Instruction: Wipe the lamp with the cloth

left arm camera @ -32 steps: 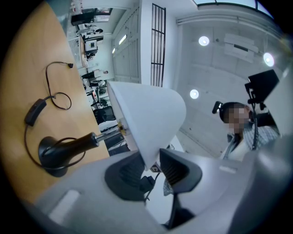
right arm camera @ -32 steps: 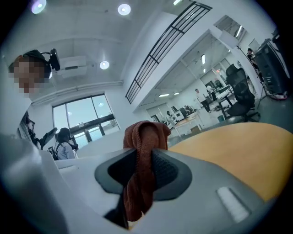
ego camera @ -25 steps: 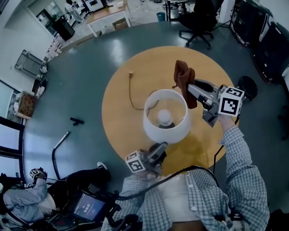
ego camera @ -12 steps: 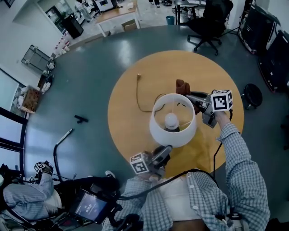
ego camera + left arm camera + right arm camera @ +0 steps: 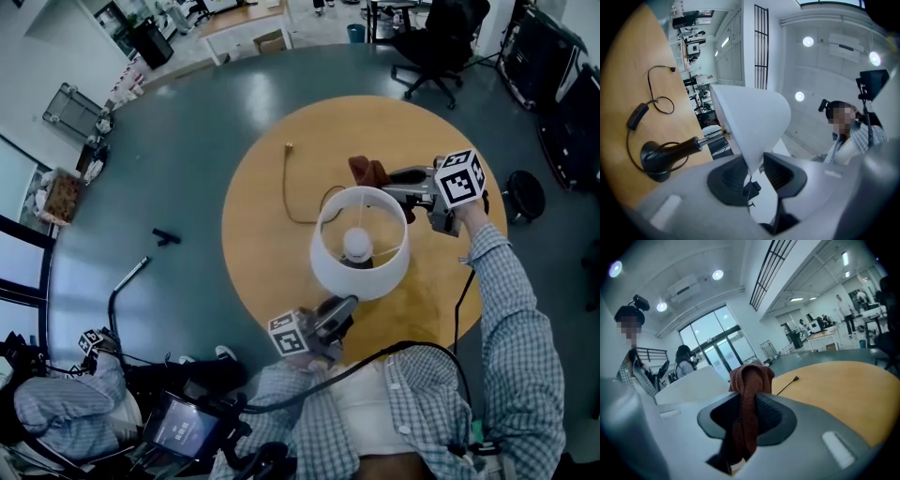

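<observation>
Head view — lamp [image 5: 356, 246] at the table's [image 5: 262, 216] middle; my left gripper [image 5: 336, 311] pinches the shade's [image 5: 330, 270] near rim, right gripper [image 5: 386, 180] clenches the cloth [image 5: 366, 172] just beside its far-right side. Wiping seems barely begun — whole shade left.

A round wooden table [image 5: 258, 253] stands on teal floor [image 5: 187, 141]; on it, the lamp [image 5: 361, 248] and its cord [image 5: 285, 183].

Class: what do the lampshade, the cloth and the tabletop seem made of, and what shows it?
Lampshade: thin matt white fabric or paper, hard to tell. Cloth: soft reddish-brown ribbed textile, draping limply. Tabletop: smooth light wood or laminate, faint sheen.
</observation>
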Tool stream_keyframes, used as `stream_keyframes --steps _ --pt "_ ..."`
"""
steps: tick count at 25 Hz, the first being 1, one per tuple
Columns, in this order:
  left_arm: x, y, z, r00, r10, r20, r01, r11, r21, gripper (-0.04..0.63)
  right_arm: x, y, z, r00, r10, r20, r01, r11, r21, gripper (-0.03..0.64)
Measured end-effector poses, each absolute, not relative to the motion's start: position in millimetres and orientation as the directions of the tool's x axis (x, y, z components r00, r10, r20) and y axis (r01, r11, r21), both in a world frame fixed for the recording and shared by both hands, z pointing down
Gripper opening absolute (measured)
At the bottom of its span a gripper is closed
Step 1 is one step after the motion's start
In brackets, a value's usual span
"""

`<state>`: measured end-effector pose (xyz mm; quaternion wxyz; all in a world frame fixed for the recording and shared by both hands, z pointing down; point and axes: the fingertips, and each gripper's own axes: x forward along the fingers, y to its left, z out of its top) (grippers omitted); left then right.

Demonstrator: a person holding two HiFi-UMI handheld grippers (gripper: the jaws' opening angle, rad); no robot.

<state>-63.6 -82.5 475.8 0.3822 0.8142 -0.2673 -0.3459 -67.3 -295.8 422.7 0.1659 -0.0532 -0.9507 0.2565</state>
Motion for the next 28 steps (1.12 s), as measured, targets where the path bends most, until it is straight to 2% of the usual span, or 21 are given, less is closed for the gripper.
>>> stream_keyframes --steps 7,13,20,28 --pt "-61.5 -79.9 472.0 0.618 -0.701 -0.357 -0.176 -0.565 0.806 0.106 -99.1 -282.6 405.9 -0.809 0.368 0.459 0.189 0.901 -0.39 0.101" --pt "-57.5 -82.6 476.2 0.617 -0.703 -0.353 -0.182 -0.564 0.805 0.106 -127.2 -272.1 400.6 -0.67 0.456 0.586 0.32 0.889 -0.327 0.101" --pt "-59.9 -82.5 478.6 0.613 -0.703 -0.362 -0.175 -0.567 0.805 0.106 -163.5 -239.0 386.7 -0.529 0.495 0.689 0.473 0.846 -0.245 0.101" --pt "-56.4 -80.3 483.6 0.617 -0.701 -0.357 -0.176 -0.566 0.805 0.106 -188.9 -182.6 378.9 -0.349 0.43 0.833 0.669 0.737 -0.1 0.1"
